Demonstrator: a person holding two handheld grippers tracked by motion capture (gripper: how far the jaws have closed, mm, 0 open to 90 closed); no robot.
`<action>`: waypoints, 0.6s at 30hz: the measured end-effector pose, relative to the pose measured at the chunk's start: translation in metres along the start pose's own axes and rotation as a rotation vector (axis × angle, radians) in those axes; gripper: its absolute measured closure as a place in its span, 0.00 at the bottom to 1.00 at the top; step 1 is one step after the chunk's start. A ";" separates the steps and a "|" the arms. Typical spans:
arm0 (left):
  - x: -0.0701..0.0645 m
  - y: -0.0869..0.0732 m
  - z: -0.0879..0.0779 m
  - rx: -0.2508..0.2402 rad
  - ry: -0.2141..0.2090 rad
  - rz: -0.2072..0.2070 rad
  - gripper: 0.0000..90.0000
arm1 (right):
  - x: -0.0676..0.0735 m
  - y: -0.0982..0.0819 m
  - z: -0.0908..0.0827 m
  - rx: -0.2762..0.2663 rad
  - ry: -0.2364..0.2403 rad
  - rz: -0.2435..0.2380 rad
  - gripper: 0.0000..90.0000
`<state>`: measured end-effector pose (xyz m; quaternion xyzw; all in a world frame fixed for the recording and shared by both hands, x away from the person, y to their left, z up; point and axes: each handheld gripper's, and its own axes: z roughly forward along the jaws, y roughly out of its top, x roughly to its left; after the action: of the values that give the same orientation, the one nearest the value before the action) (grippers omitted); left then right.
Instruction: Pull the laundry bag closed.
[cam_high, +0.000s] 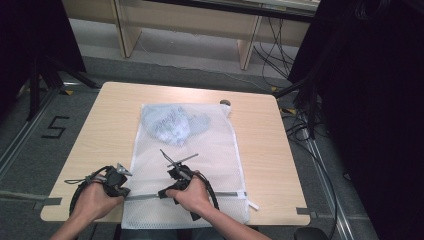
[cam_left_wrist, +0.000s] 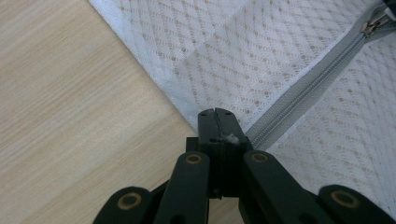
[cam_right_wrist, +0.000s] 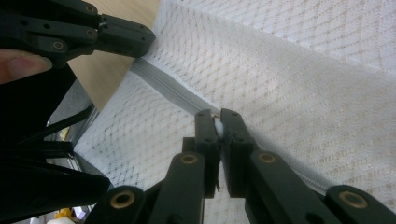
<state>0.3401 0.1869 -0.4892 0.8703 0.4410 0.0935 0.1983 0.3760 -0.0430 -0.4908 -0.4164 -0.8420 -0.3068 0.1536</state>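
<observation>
1. Plainly, a white mesh laundry bag (cam_high: 200, 165) lay flat on the wooden bench (cam_high: 105, 130), reaching from near the far edge to the near edge.
2. Inside the bag, toward its far end, sat a bundle of pale blue cloth (cam_high: 172, 124), well apart from both hands.
3. A grey zipper (cam_high: 145, 197) ran across the near part of the bag, roughly parallel to the near edge of the bench.
4. The left gripper (cam_high: 121, 189) sat at the bag's left edge, where the zipper began; in the left gripper view its fingers (cam_left_wrist: 208, 128) were pressed together on the corner of the mesh beside the zipper's end (cam_left_wrist: 299, 102).
5. The right gripper (cam_high: 165, 193) lay just along the zipper from the left one; in the right gripper view its fingers (cam_right_wrist: 205, 130) were closed on a small pale piece, seemingly the zipper pull (cam_right_wrist: 217, 125), sitting on the zipper line.
6. The zipper tape (cam_right_wrist: 163, 86) between the two grippers looked closed and lay straight.
7. In the right gripper view the left gripper (cam_right_wrist: 140, 39) showed at the upper left, touching the bag's edge.
8. A small dark round object (cam_high: 225, 102) rested on the bench by the bag's far right corner.
</observation>
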 end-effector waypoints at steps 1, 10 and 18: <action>0.000 0.000 0.000 0.000 0.000 -0.001 1.00 | 0.003 -0.001 -0.002 0.012 -0.008 0.045 0.97; 0.000 0.000 0.000 0.003 -0.003 -0.002 1.00 | -0.006 -0.007 -0.005 -0.003 -0.031 0.004 0.97; 0.000 0.000 0.000 0.002 -0.002 -0.001 1.00 | -0.011 -0.013 -0.011 -0.017 -0.029 0.005 0.97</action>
<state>0.3402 0.1872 -0.4890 0.8704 0.4415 0.0918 0.1978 0.3726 -0.0626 -0.4927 -0.4240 -0.8405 -0.3077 0.1384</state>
